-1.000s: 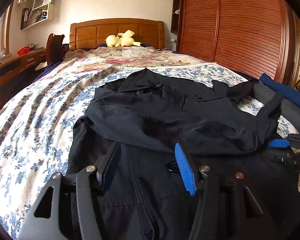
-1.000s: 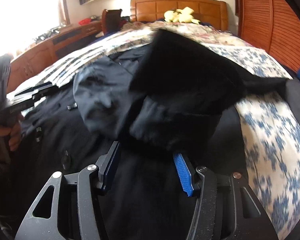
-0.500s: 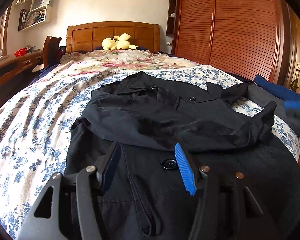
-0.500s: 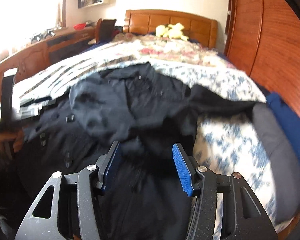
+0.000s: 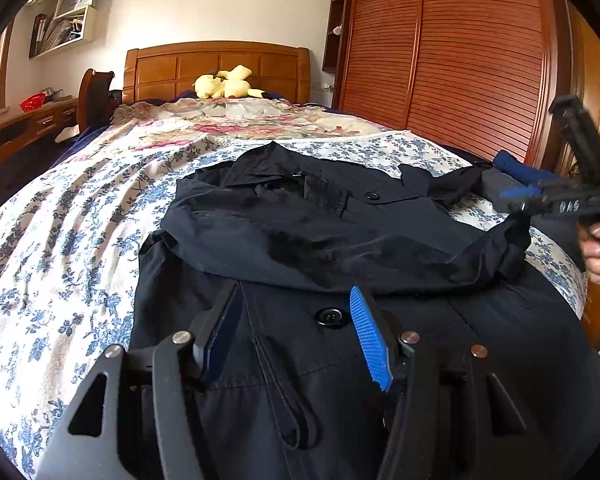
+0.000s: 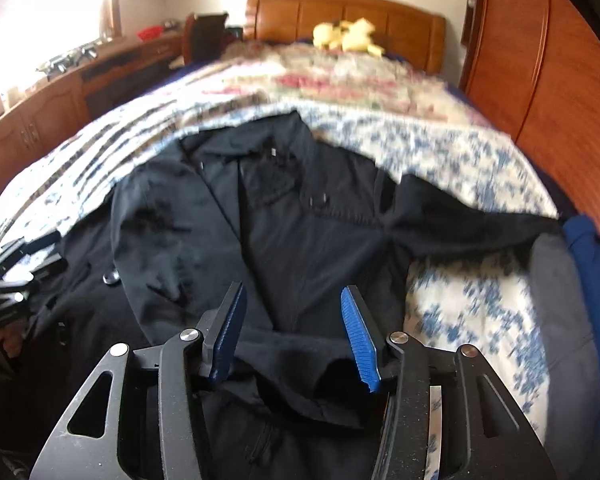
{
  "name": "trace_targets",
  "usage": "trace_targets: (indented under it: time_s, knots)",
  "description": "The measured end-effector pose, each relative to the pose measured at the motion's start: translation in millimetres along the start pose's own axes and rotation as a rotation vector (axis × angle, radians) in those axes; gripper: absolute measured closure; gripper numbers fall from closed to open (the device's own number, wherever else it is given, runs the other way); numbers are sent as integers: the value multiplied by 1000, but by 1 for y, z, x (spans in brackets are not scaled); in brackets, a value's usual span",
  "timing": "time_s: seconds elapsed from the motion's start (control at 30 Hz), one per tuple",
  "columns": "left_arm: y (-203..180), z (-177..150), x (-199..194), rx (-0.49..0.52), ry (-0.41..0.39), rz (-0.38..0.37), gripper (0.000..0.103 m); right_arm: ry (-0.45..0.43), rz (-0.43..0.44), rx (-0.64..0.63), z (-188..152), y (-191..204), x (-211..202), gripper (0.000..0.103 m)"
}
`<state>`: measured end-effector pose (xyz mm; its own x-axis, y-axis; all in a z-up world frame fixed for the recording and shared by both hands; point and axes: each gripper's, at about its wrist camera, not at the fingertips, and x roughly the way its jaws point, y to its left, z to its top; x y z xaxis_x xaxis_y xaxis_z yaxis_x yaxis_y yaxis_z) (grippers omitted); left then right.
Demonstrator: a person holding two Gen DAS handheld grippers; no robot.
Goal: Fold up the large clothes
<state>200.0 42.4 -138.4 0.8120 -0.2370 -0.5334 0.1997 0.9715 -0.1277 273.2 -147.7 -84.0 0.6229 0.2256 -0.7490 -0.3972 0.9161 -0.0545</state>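
A black buttoned coat [image 5: 320, 232] lies front-up on the bed, one sleeve [image 5: 340, 256] folded across its chest with the cuff [image 5: 508, 244] at the right. My left gripper [image 5: 296, 300] hovers open over the coat's lower front near a button [image 5: 330, 316], nothing between its blue pads. My right gripper [image 6: 292, 296] is lifted above the coat [image 6: 300, 220]. Its jaws are closing, with only the cloth lying below showing between them and no pad pressing on it. In the left wrist view the right gripper [image 5: 516, 194] hangs at the right above the cuff, held by a hand [image 5: 596, 248].
A blue-flowered bedspread [image 5: 60, 240] covers the bed, with a wooden headboard [image 5: 220, 64] and a yellow plush toy [image 5: 224, 84] at the far end. A slatted wooden wardrobe [image 5: 460, 60] stands on the right. Grey and blue folded clothes [image 6: 560, 320] lie at the bed's right edge. A desk [image 6: 40, 120] runs along the left.
The sleeve that hung raised before the right gripper now lies across the coat, free of the jaws. The right gripper has risen and drawn back. The left gripper has stayed put.
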Motion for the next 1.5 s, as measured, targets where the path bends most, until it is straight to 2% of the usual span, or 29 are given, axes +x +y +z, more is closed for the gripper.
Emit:
trace_targets:
  time_s: [0.07, 0.3, 0.33, 0.37, 0.47, 0.57, 0.83, 0.9, 0.97, 1.17, 1.33, 1.5]
  knots:
    - [0, -1, -1, 2, 5, -5, 48, 46, 4, 1, -10, 0, 7, 61]
    - [0, -2, -4, 5, 3, -13, 48, 89, 23, 0, -54, 14, -6, 64]
    - [0, -2, -4, 5, 3, -13, 48, 88, 17, -7, -60, 17, -8, 72]
    - [0, -2, -5, 4, 3, -13, 48, 88, 8, -20, -65, 20, -10, 86]
    - [0, -2, -7, 2, 0, -14, 48, 96, 7, -45, -78, 26, -16, 95]
    - [-1, -2, -8, 3, 2, -16, 48, 85, 13, -57, -86, 31, -26, 98]
    - [-5, -2, -9, 2, -3, -24, 48, 118, 44, -47, -111, 53, -30, 96]
    - [-6, -1, -9, 3, -4, -23, 48, 127, 36, -33, -115, 53, -29, 89]
    - [-6, -1, -9, 2, -4, -24, 48, 146, 39, -14, -114, 52, -29, 69]
    - [-7, -2, -10, 4, -8, -22, 48, 35, 66, -24, -91, 55, -60, 60]
    - [-9, -2, -11, 3, -14, -26, 48, -23, 36, -25, -69, 51, -61, 58]
    - [-13, -2, -12, 9, -15, -33, 48, 27, 3, 2, -67, 38, -23, 58]
